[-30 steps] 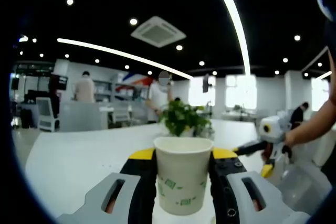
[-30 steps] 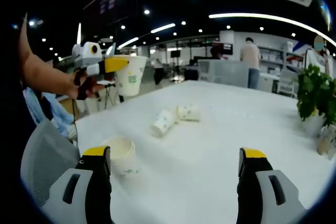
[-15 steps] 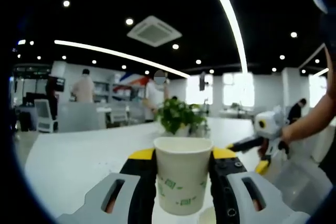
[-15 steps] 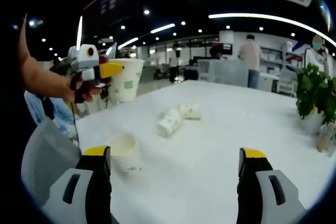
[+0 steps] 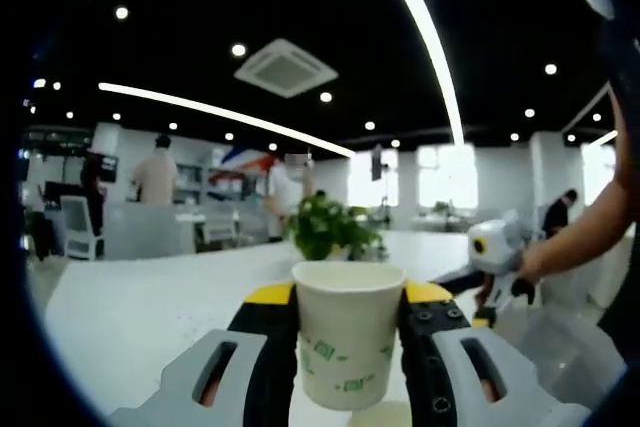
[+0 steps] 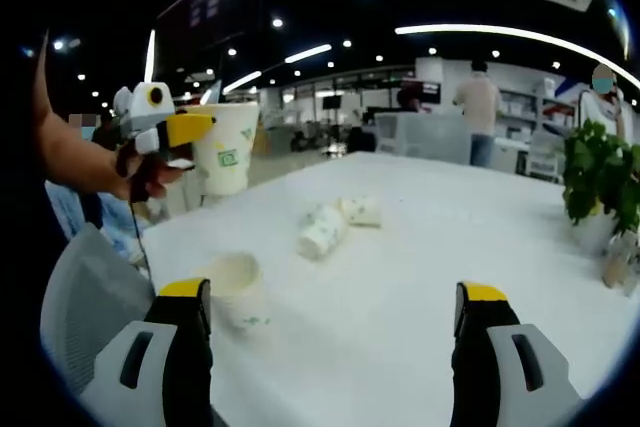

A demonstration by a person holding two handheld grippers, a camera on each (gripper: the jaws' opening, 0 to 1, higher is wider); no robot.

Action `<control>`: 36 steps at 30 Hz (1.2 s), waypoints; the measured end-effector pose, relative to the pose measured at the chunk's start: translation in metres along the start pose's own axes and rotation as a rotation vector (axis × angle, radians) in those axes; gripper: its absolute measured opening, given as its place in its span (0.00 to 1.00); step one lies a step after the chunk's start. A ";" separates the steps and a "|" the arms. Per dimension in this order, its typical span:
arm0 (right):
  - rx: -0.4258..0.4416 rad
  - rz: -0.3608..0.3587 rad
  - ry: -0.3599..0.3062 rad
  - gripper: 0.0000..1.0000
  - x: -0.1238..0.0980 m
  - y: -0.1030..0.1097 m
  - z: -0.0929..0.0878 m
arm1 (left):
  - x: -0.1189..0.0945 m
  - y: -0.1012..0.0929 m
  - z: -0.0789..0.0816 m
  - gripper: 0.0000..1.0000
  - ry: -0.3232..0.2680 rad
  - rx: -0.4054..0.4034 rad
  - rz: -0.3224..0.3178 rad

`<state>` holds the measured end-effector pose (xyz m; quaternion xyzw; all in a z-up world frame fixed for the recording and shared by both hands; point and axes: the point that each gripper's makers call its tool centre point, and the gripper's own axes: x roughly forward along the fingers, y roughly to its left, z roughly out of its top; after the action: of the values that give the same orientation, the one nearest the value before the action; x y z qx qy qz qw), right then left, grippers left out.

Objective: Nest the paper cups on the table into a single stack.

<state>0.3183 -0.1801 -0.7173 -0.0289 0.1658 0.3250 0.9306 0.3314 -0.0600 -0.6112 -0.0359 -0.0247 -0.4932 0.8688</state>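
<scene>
In the left gripper view my left gripper [image 5: 350, 322] is shut on an upright white paper cup [image 5: 347, 332] with green marks. In the right gripper view that same left gripper [image 6: 170, 130] holds the cup [image 6: 225, 148] in the air above the table's left corner. Below it an upright cup [image 6: 237, 290] stands on the white table [image 6: 420, 247], just beside the left jaw of my right gripper [image 6: 335, 332], which is open and holds nothing. Two more cups [image 6: 322, 231] [image 6: 361, 211] lie on their sides further back. The right gripper [image 5: 495, 267] also appears at the right of the left gripper view.
A potted green plant [image 6: 600, 182] stands at the table's far right edge; it shows as the plant [image 5: 328, 228] behind the held cup too. A grey chair back [image 6: 85, 292] is at the table's left corner. People stand by desks in the background.
The left gripper with its cup has drifted left and slightly down in the right gripper view. The right gripper stays open near the upright cup.
</scene>
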 end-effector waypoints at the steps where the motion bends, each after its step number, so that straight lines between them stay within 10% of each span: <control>1: 0.001 0.000 0.001 1.00 0.000 0.000 -0.001 | 0.000 -0.002 0.000 0.37 -0.004 0.000 -0.002; 24: 0.006 0.005 0.012 1.00 0.001 0.002 -0.004 | -0.004 -0.027 0.003 0.37 -0.041 0.009 -0.049; 36: 0.007 0.002 0.021 1.00 0.000 0.001 -0.007 | -0.004 -0.023 -0.024 0.38 -0.020 -0.010 -0.039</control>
<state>0.3151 -0.1804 -0.7234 -0.0290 0.1768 0.3252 0.9285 0.3102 -0.0706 -0.6342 -0.0446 -0.0315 -0.5097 0.8586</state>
